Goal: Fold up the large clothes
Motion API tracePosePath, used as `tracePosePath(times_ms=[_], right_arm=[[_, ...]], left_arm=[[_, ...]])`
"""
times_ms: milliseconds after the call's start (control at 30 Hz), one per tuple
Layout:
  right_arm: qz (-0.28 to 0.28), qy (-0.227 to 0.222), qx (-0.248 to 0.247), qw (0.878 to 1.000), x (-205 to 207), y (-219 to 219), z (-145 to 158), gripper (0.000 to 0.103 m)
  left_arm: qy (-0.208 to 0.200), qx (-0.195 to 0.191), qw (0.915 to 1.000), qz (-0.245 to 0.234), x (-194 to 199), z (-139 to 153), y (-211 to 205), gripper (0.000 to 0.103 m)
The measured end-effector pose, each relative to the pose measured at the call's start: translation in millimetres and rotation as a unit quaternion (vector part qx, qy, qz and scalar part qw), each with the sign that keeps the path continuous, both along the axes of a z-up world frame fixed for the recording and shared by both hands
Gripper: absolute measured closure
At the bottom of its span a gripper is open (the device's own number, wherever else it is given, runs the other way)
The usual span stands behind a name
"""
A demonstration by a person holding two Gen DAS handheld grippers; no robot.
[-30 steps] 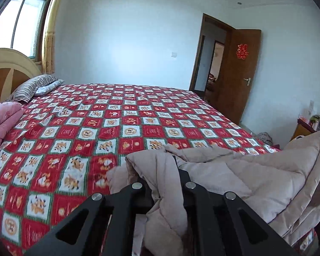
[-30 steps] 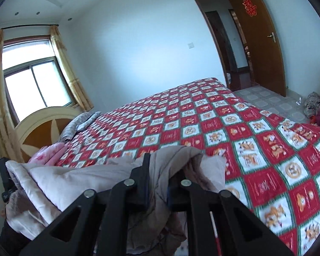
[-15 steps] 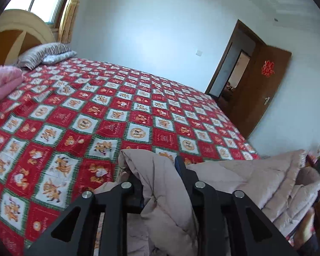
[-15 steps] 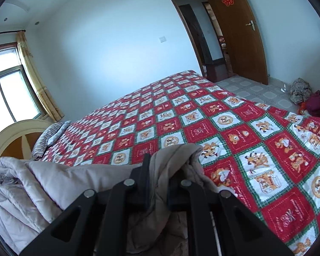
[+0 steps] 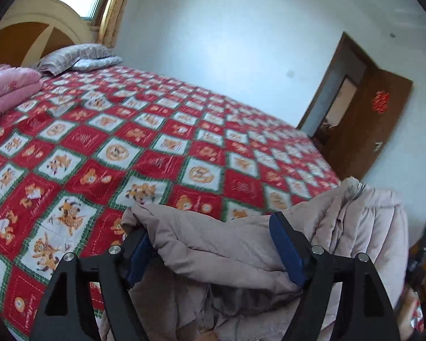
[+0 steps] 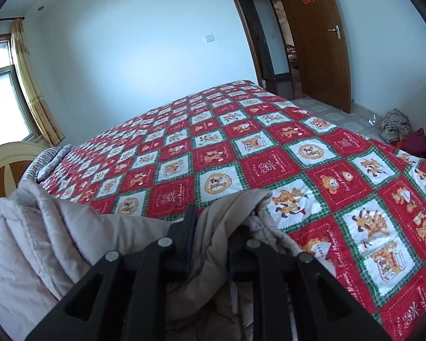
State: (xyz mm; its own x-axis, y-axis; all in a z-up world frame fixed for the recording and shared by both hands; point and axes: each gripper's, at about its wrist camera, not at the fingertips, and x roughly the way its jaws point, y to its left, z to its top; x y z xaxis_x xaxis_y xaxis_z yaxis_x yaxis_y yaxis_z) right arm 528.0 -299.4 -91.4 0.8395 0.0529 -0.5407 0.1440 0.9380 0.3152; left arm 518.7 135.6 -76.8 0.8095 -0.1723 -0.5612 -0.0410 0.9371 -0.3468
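My left hand-held gripper [image 5: 210, 253] gapes wide around the puffy coat [image 5: 230, 244]; right hand-held gripper [image 6: 213, 236] pinches its soft, slippery edge at lower centre.

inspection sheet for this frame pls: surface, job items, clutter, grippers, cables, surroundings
Surface: bed with red patchwork bedspread.
Job's things: beige padded coat, bunched at the near bed edge.
Clutter: folded pink blanket and striped pillow near the headboard; clothes heap on the floor.
Grippers: left gripper open, coat fabric between its fingers; right gripper shut on the coat.
Cables: nothing seen.
Surroundings: window, open wooden door.
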Motion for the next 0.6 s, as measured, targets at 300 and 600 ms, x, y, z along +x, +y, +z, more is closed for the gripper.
tracePosePath(times_ms=[300, 600], right_arm=[[0.024, 0.006, 0.039, 0.999, 19, -12, -23, 0.046], [0.009, -0.063, -0.013, 0.998, 9, 13, -2, 0.02]], left_arm=[[-0.015, -0.103, 0.9933, 0.051, 13, -13, 38, 0.002], [-0.111, 0.087, 0.9872, 0.075, -26, 22, -37, 0.001]])
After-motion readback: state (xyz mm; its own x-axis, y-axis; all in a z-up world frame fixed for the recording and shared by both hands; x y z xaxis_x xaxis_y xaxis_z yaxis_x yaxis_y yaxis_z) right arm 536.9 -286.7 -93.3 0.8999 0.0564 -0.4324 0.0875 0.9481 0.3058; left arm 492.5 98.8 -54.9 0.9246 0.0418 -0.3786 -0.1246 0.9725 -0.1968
